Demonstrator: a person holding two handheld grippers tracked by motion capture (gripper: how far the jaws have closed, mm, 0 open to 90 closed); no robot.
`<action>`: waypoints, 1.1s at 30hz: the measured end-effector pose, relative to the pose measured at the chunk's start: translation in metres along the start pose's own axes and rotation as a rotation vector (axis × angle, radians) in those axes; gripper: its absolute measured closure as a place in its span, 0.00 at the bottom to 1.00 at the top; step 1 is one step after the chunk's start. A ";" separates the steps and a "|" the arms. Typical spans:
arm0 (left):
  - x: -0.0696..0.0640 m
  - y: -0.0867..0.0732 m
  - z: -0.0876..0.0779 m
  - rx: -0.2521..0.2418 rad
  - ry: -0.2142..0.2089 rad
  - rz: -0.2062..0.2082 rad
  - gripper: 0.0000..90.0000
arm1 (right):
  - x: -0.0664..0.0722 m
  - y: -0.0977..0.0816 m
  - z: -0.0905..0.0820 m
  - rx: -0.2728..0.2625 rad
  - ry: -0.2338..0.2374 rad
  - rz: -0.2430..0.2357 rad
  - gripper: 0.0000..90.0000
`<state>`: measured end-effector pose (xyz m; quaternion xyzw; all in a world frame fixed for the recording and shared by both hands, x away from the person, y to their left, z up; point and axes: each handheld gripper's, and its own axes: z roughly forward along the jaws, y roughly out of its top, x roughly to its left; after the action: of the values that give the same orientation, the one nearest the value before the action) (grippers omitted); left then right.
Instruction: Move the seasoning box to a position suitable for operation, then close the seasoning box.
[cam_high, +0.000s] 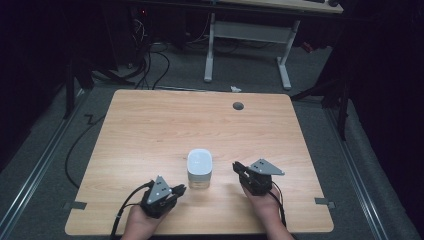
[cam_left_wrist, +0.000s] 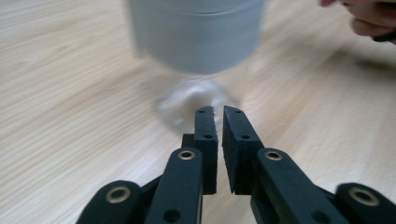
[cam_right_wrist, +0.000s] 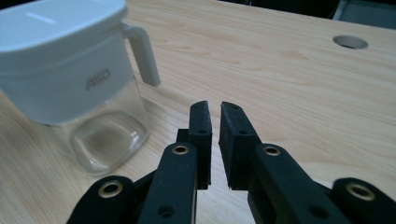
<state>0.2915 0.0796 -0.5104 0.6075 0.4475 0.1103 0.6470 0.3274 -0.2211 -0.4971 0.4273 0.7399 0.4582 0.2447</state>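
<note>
Wooden table (cam_high: 150, 125), light grain, cable hole (cam_high: 238, 106) near the far edge, well beyond both grippers. On it one container (cam_high: 199, 168): clear glass base, white lid section on top, upright, sitting between the two grippers near the person's edge.

Left gripper (cam_high: 176, 190) points at the container's lower side, tips just beside the glass base, not touching as far as the left gripper view lets me judge (blurred). Fingers narrow, a thin slit between the pads, nothing in it.

Right gripper (cam_high: 238, 169) sits on the other side, tips near the container but apart from it. In the right gripper view the container (cam_right_wrist: 70, 79) is up-left of the fingertips, with its white handle-like tab (cam_right_wrist: 142, 53) sticking out toward the fingers. Fingers narrow here too, small gap, empty.

Judgement: step looks like an approach to grab or steady the container from both sides. To do it well: open the jaws far wider first, the current gap can't take the body. Grip the white lid band, not the slick glass. One side steadies, the other works the tab; come in level so it doesn't tip.
</note>
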 end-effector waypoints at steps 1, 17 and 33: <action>0.014 0.006 -0.007 -0.018 0.036 -0.011 0.89 | -0.005 -0.004 -0.002 0.004 -0.008 0.002 0.90; 0.103 0.022 -0.040 -0.121 0.333 -0.072 0.57 | -0.044 -0.038 -0.037 0.000 -0.163 0.024 0.58; 0.096 0.016 -0.048 -0.108 0.338 -0.040 0.56 | -0.055 -0.041 -0.036 0.037 -0.198 0.029 0.51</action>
<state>0.3189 0.1824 -0.5321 0.5356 0.5552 0.2221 0.5963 0.3115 -0.2937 -0.5182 0.4858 0.7142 0.4032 0.3022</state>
